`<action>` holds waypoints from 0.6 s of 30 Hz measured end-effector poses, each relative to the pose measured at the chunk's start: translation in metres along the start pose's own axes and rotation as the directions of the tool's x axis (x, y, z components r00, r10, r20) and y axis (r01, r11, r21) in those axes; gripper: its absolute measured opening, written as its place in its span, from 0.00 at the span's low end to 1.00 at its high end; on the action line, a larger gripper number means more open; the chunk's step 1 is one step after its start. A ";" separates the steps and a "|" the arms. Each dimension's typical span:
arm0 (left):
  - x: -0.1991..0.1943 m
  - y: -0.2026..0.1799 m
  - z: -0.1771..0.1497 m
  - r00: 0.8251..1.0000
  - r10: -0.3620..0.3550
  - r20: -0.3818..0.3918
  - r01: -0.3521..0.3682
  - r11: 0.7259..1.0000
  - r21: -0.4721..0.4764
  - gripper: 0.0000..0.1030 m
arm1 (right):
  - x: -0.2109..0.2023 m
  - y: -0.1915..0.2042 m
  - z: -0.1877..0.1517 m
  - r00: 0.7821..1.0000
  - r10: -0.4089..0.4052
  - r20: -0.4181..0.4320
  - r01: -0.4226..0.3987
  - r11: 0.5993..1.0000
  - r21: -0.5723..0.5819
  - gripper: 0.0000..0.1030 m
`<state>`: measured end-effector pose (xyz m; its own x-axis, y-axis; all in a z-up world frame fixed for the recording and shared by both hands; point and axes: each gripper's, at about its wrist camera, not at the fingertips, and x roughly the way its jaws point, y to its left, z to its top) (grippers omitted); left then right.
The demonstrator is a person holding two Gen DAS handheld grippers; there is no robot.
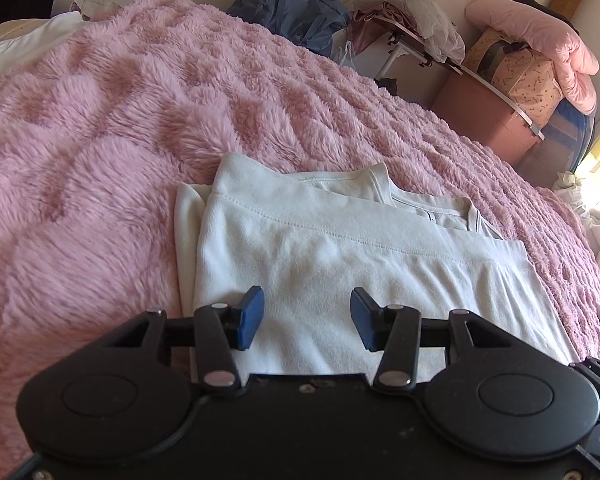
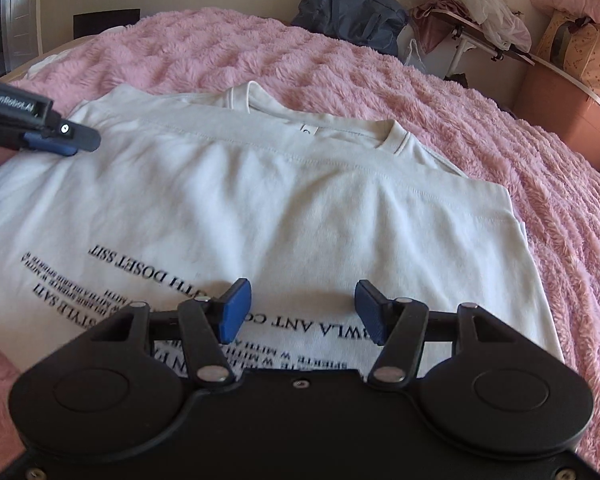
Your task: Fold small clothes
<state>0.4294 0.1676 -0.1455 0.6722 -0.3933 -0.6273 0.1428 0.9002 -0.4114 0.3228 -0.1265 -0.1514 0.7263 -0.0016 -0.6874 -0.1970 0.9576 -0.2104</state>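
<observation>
Pink fluffy blanket (image 1: 140, 120) covers the whole bed, seen in both wrist views; it fills most of the pic and runs back to the wall.

Behind the bed, along the wall: dark blue bag (image 1: 292, 4), small folding table (image 1: 440, 52) w/ clear plastic and pinkish cloth piled on it, brown box (image 1: 484, 116) under it, patterned storage bag (image 1: 520, 76) w/ a pink quilt (image 1: 540, 32) on top. White pillow (image 1: 24, 44) sits at the far left corner of the bed.

White T-shirt (image 2: 280, 200) lies flat on the blanket, near edge of the bed, partly folded: bottom hem is turned up toward the collar, so a stitched hem line runs across the shirt just below the neckline. Collar w/ a small tag shows beyond that hem. Black printed text (image 2: 140, 276) is upside down on the near part of the shirt.

Left gripper (image 1: 307, 318) hangs over the shirt's left part, blue pads spread apart, nothing between them, not gripping. In the right wrist view it pokes in from the left edge (image 2: 66, 142), just over the shirt's left shoulder area.

Right gripper (image 2: 300, 312) is over the printed text, blue pads also wide apart, released, no cloth pinched.
</observation>
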 end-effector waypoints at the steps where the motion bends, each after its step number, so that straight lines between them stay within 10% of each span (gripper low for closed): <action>1: -0.003 -0.001 0.001 1.000 0.006 0.002 -0.006 1.000 0.004 0.49 | -0.006 0.002 -0.005 1.000 0.000 0.002 0.000 1.000 -0.008 0.58; 15: -0.040 0.022 0.018 0.999 0.048 0.024 -0.048 0.999 0.006 0.50 | -0.042 0.015 -0.041 0.999 0.009 -0.046 -0.013 0.997 -0.071 0.58; 18: -0.042 0.033 0.029 0.997 0.061 0.038 -0.060 0.998 -0.013 0.50 | -0.059 0.027 -0.033 0.998 -0.022 0.055 0.028 0.993 -0.111 0.58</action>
<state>0.4274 0.2192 -0.1133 0.7066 -0.3304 -0.6257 0.0923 0.9198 -0.3814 0.2530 -0.1104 -0.1393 0.7655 -0.0071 -0.6435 -0.2486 0.9190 -0.3059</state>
